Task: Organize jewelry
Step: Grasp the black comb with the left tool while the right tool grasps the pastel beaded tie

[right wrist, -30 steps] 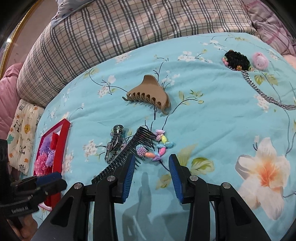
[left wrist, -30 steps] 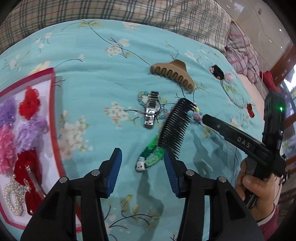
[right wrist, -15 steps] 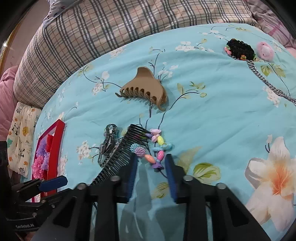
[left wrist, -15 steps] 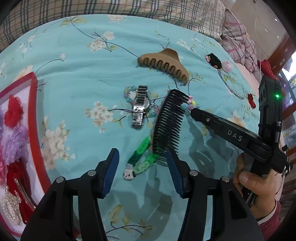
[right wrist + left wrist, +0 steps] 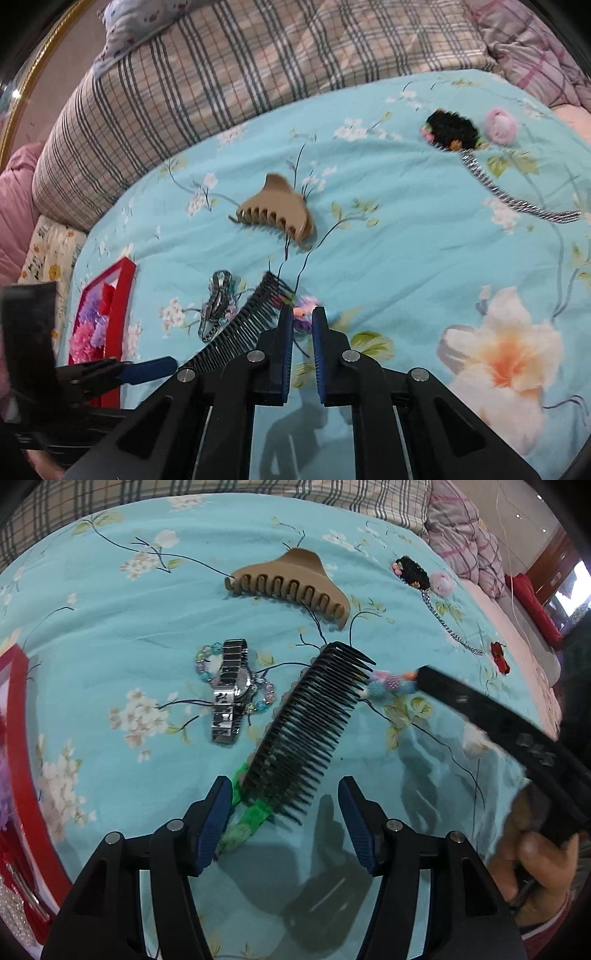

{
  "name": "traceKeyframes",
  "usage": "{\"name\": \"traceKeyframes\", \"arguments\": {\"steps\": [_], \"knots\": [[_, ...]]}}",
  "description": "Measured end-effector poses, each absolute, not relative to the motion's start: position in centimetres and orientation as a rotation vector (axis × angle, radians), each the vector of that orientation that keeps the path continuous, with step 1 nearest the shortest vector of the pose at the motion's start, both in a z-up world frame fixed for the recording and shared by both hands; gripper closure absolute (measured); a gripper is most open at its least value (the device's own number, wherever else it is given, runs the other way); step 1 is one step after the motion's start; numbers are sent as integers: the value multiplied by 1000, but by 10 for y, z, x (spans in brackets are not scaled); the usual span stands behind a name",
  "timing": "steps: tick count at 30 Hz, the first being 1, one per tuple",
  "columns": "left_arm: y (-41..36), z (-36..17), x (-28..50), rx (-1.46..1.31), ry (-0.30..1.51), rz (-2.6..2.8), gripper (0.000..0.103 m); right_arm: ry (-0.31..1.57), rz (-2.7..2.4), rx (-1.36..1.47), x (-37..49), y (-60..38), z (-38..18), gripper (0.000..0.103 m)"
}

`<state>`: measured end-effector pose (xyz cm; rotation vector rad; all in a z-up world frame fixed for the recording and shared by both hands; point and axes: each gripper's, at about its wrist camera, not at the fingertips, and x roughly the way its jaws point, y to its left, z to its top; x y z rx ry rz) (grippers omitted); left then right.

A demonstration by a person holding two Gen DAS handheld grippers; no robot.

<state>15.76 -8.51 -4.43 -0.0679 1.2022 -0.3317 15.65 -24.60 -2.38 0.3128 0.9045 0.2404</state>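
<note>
Beaded bracelet [image 5: 304, 308], lying on the bedspread [image 5: 406, 240] beside the black comb [image 5: 306, 731], is being pinched as the right gripper [image 5: 303, 319] is closing; lifting straight avoids snagging teeth. Left gripper [image 5: 284, 812] is opening around the comb's lower end.

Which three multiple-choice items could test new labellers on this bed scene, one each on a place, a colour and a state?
1. Where is the watch?
A. left of the black comb
B. in the red tray
C. on the plaid pillow

2. What colour is the claw clip?
A. red
B. tan
C. green

3. What is between the right hand-held gripper pads?
A. the silver chain
B. nothing
C. the bead bracelet

A: in the left wrist view it lies on the sheet beside the comb.
B: it is plainly beige.
C: pastel beads sit between the closing pads.
</note>
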Motion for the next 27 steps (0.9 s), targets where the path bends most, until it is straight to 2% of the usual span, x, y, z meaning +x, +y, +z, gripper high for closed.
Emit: {"name": "traceKeyframes", "arguments": {"steps": [10,16,27], "knots": [[-103,-56,177,-21,1218,-339,44,882,231,327,154,-260,-13,94],[-108,-54,171,11,1202,-373,57,882,219,345,151,-263,-16,94],[-91,-22,158,-76,1117,-400,58,851,223,348,146,-264,-3,94]]}}
